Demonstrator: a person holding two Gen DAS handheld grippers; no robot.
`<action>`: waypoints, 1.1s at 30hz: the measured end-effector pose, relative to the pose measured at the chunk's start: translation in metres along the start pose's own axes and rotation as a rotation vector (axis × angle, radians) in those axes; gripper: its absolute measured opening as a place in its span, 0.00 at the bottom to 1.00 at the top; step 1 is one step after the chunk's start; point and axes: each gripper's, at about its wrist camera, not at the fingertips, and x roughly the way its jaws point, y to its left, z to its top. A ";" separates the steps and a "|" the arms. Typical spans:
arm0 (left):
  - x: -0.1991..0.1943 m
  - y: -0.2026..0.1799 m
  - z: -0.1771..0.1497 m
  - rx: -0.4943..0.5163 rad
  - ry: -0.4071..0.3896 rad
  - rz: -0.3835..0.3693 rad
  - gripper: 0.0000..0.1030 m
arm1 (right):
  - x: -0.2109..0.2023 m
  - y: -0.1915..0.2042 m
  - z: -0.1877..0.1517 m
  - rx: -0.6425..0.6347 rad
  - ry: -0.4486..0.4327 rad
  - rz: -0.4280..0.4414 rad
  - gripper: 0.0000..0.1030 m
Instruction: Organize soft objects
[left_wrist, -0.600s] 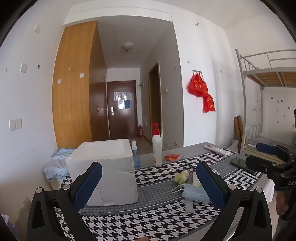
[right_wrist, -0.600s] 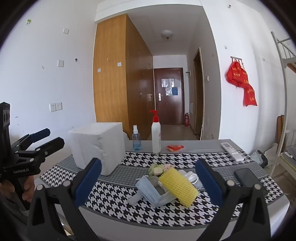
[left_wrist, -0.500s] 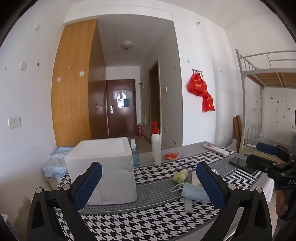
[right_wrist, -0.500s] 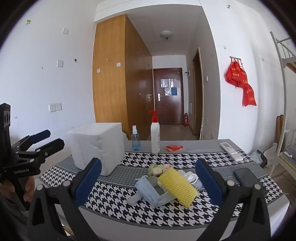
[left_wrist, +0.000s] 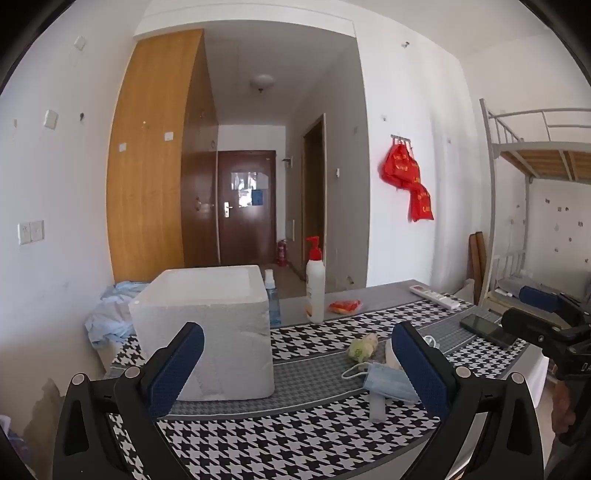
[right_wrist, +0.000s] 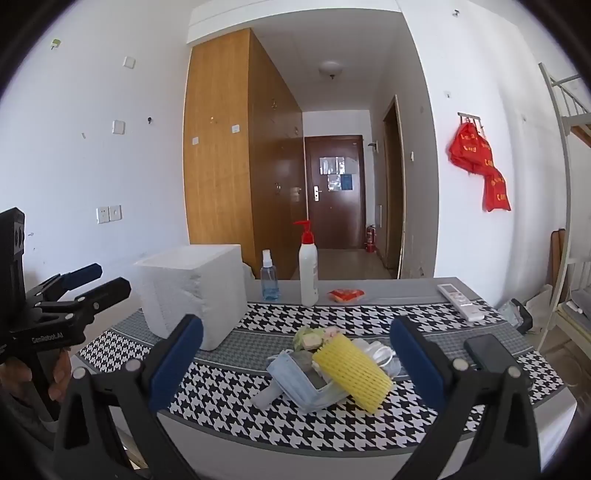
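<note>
Soft objects (right_wrist: 328, 365), namely a blue pleated mask, a yellow foam net sleeve and a small plush, lie heaped mid-desk (right_wrist: 369, 435) on houndstooth cloth, right of the white foam box (right_wrist: 192, 291). Right gripper (right_wrist: 295, 360) and left gripper (left_wrist: 295, 365) hover at the near edge, jaws wide, empty.

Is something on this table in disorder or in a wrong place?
Yes. The soft items lie in a loose heap: a yellow foam net leans across a crumpled blue face mask, outside the white foam box.
</note>
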 end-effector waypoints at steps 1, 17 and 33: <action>-0.001 0.001 0.000 -0.004 -0.002 0.000 0.99 | 0.000 0.000 0.000 0.000 0.001 -0.003 0.99; -0.003 0.002 -0.001 -0.005 -0.014 0.007 0.99 | -0.003 0.000 0.000 -0.005 -0.004 -0.002 0.99; 0.001 0.003 -0.001 -0.019 -0.013 0.011 0.99 | -0.003 -0.001 -0.002 0.001 0.001 0.004 0.99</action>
